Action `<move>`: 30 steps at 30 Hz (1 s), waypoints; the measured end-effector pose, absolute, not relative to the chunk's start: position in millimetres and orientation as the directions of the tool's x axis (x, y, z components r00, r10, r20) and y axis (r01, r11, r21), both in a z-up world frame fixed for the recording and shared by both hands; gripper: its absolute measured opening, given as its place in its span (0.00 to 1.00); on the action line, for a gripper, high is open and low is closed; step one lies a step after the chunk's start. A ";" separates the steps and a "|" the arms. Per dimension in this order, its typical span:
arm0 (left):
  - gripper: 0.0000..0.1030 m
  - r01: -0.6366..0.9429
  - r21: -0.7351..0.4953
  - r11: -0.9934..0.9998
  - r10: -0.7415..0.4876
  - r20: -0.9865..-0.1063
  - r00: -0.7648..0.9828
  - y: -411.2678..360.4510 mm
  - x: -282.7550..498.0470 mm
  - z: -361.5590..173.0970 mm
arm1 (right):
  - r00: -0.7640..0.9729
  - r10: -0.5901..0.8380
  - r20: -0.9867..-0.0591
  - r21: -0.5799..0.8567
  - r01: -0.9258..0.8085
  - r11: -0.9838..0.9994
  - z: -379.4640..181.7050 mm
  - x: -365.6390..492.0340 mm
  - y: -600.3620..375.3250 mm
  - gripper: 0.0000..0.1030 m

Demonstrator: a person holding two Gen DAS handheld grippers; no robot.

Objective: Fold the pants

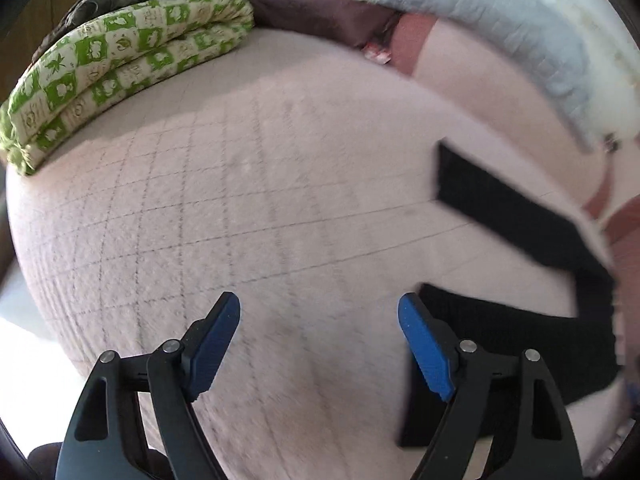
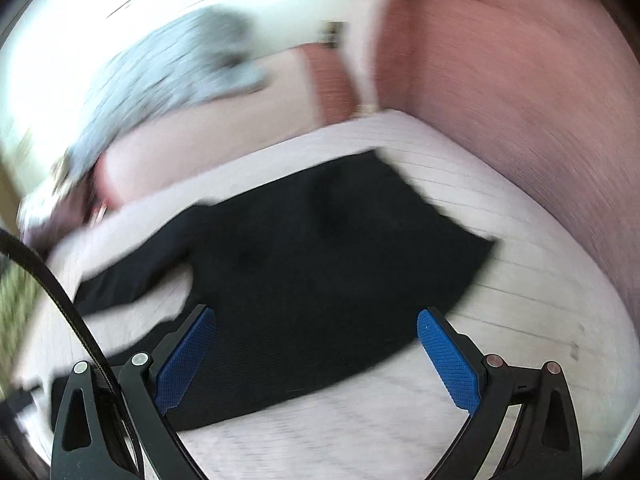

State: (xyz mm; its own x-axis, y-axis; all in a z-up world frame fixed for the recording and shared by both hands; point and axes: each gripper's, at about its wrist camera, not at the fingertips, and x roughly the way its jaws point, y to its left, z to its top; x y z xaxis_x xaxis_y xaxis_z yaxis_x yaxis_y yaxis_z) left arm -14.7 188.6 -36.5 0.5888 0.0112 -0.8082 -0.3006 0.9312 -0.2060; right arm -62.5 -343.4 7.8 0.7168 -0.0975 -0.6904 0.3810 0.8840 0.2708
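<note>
Black pants (image 2: 320, 248) lie spread flat on a pale quilted bed cover (image 2: 360, 432), waist end toward the right, legs running to the left. In the left wrist view the two legs (image 1: 516, 332) show at the right, splayed apart. My left gripper (image 1: 319, 312) is open and empty above bare cover, just left of the nearer leg. My right gripper (image 2: 316, 326) is open and empty, hovering over the near part of the pants. The right wrist view is motion-blurred.
A folded green-and-cream patterned quilt (image 1: 120, 68) lies at the far left of the bed cover (image 1: 240, 200). A dark brown cloth (image 1: 320, 12) and a light blue blanket (image 1: 500, 28) lie along the far side. A pink wall (image 2: 520, 80) stands to the right.
</note>
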 end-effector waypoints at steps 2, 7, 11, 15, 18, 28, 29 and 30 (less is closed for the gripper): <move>0.79 -0.271 -0.226 0.936 -0.016 -0.795 0.607 183.6 -25.0 -32.1 | 0.703 -0.123 -0.700 0.319 0.462 0.828 2.7 -75.7 -377.4 1.00; 0.79 -0.228 -0.135 0.964 0.028 -0.802 0.597 157.1 -35.1 -34.4 | 0.650 -0.156 -0.743 0.310 0.541 0.782 -14.2 -88.2 -413.2 1.00; 0.79 -0.226 -0.007 0.974 0.141 -0.764 0.629 138.3 -33.7 -25.6 | 0.639 -0.134 -0.757 0.317 0.540 0.780 -20.6 -87.9 -415.1 1.00; 0.79 -0.209 -0.006 0.978 0.131 -0.760 0.637 132.5 -30.6 -22.2 | 0.641 -0.124 -0.758 0.327 0.537 0.777 -21.6 -84.9 -411.4 1.00; 0.79 -0.191 -0.008 0.982 0.118 -0.763 0.635 128.1 -28.9 -22.6 | 0.644 -0.116 -0.756 0.329 0.527 0.783 -21.4 -81.4 -407.0 1.00; 0.79 -0.183 -0.011 0.983 0.108 -0.770 0.629 123.8 -25.5 -27.4 | 0.631 -0.114 -0.768 0.310 0.522 0.795 -26.0 -75.5 -401.3 1.00; 0.79 -0.182 -0.013 0.983 0.106 -0.772 0.627 124.9 -24.6 -27.7 | 0.629 -0.115 -0.769 0.308 0.522 0.795 -26.2 -75.8 -400.4 1.00; 0.79 -0.183 -0.013 0.983 0.106 -0.774 0.624 125.2 -24.4 -28.6 | 0.627 -0.117 -0.770 0.304 0.523 0.797 -26.8 -75.7 -400.0 1.00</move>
State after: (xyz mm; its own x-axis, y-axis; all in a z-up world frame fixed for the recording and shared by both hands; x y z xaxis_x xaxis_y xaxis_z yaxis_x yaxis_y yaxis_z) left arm -24.4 125.2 -28.6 0.6245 0.1061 -0.7738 -0.1829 0.9830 -0.0128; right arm -75.7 -400.1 -26.8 0.6269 -0.1174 -0.7702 0.5226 0.7965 0.3040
